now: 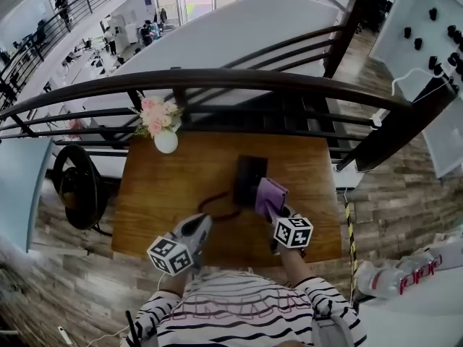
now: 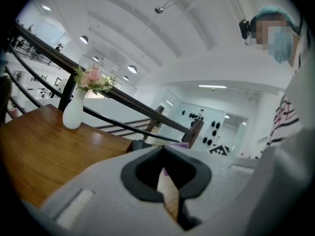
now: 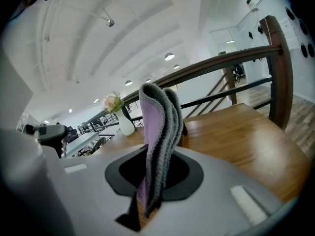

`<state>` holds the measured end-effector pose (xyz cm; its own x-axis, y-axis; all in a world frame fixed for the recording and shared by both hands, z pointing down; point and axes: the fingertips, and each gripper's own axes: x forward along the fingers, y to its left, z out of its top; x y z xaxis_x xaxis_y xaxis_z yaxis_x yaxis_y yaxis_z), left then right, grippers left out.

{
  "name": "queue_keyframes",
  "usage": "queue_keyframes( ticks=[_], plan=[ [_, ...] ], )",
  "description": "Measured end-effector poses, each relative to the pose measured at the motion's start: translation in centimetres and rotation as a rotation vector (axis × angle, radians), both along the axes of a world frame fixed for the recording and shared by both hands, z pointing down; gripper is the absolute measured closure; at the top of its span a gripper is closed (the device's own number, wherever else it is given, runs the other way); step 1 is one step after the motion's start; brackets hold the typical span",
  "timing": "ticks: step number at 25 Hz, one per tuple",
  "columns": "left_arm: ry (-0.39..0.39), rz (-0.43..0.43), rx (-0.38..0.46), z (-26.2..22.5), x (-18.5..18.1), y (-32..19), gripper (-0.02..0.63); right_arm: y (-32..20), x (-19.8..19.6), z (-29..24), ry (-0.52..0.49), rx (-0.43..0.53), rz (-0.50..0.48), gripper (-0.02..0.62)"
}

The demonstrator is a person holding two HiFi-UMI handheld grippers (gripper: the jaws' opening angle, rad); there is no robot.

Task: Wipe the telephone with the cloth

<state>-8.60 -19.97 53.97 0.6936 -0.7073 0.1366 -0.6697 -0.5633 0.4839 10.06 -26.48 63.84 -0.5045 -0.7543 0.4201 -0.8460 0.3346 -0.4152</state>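
Right gripper is pinching the cloth, seemingly soft and limp, beside the phone; left gripper is hovering clenched, empty, by the front edge.

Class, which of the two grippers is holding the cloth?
The right gripper: its jaws clamp the purple-grey cloth, while the left gripper is shut on nothing.

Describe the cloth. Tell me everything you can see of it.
The cloth looks soft and thick, lilac on one face with a grey knitted-looking edge, and is folded into layers. It stands up from the right gripper, whose jaws are shut on its lower end. In the head view it is above the wooden table, at the right edge of the black telephone. Whether it touches the telephone cannot be told.
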Motion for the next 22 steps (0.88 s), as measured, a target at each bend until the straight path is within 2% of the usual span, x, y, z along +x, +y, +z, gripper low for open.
queue_keyframes(
  ticks=[12, 22],
  plan=[
    [0.008, -0.008, 0.025, -1.3, -0.6, 0.4, 0.604, 4.1, -1.6, -7.2, -0.132, 0.111, -0.033, 0.541],
    [0.001, -0.007, 0.029, -1.5, -0.7, 1.2, 0.604, 7.3, -1.5, -8.8, -0.153, 0.124, -0.048, 0.543]
  ],
)
